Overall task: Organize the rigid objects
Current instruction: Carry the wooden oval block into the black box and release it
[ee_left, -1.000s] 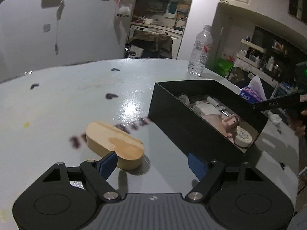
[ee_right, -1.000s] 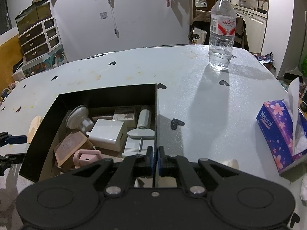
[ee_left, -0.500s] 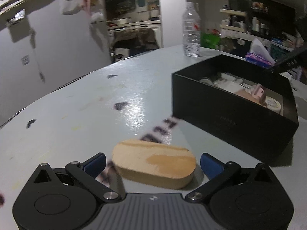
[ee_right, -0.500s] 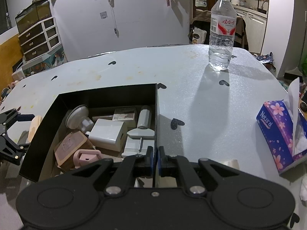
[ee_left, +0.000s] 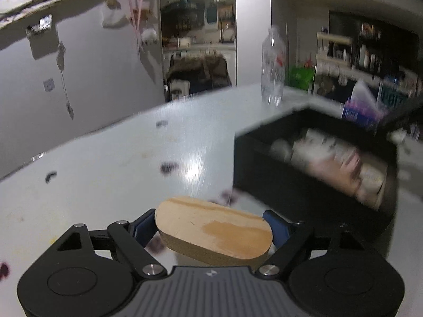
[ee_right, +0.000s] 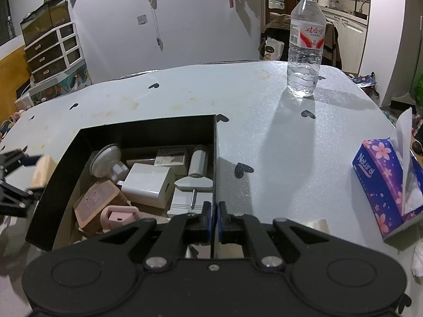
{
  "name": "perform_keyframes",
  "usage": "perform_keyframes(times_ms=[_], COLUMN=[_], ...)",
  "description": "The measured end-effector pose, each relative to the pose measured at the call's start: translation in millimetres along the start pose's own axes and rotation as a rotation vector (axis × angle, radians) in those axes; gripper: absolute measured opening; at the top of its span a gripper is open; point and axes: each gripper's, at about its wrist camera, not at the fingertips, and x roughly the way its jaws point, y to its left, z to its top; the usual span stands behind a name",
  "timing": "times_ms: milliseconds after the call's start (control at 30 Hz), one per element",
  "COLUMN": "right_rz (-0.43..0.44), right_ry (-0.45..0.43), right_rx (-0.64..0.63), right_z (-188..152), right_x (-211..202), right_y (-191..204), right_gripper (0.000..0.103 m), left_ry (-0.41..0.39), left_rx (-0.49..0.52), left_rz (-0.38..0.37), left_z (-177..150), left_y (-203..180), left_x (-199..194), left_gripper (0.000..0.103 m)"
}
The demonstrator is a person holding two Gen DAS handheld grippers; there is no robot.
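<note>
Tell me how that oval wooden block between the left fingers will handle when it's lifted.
The wooden block looks solid, so probably stiff and unlikely to crush. Its flat faces suggest it won't roll. The left gripper clamps its rounded ends, so it might pivot or slip.

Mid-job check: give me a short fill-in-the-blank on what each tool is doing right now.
1. The left tool grips a ____ block.
2. The right tool is clamped on the wall of the black ____.
3. The water bottle stands ____ the box.
4. The tissue pack lies on the ____.

Missing: wooden; box; outside; table
</note>
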Motion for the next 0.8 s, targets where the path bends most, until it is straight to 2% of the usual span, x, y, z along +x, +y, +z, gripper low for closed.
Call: perform_keyframes(times_ms=[100, 200, 333, 533, 700, 800], right_rz=[0.001, 0.003, 0.004, 0.006, 0.007, 0.013], right_ry=[-0.001, -0.002, -0.006, -0.008, -0.009, -0.011], right_rx=[0.001, 0.0, 0.001, 0.0, 0.0, 0.003], right_z=[0.0, 0.0, -0.4, -0.7, -0.8, -1.1], right_x=[-0.1, -0.2, -0.8, -0.9, -0.8, -1.6], right_y=[-0.5, -0.2, -0.4, -0.5, -0.8, -1.7], right_gripper=[0.005, 0.005, 0.005, 0.005, 0.005, 0.005], left_ry=[-0.068, -0.115, -0.128, -0.072, 0.011, 0.048], left_rx=[-0.027, -0.007, 0.034, 0.118, 0.196, 0.206], left_rz=[-0.065, -0.135, -0.225, -0.322, -0.373, -0.398], left_z=[19.0, 39.3, 63.6, 87.8, 97.8, 104.2], left_y=[-6.6, -24.4, -55.1, -102.2, -125.6, -130.4], left_x=[-15.3, -19.1, -3.2, 42.9, 78.0, 93.9], left_gripper=[0.085, 0.085, 0.085, 0.085, 0.085, 0.085])
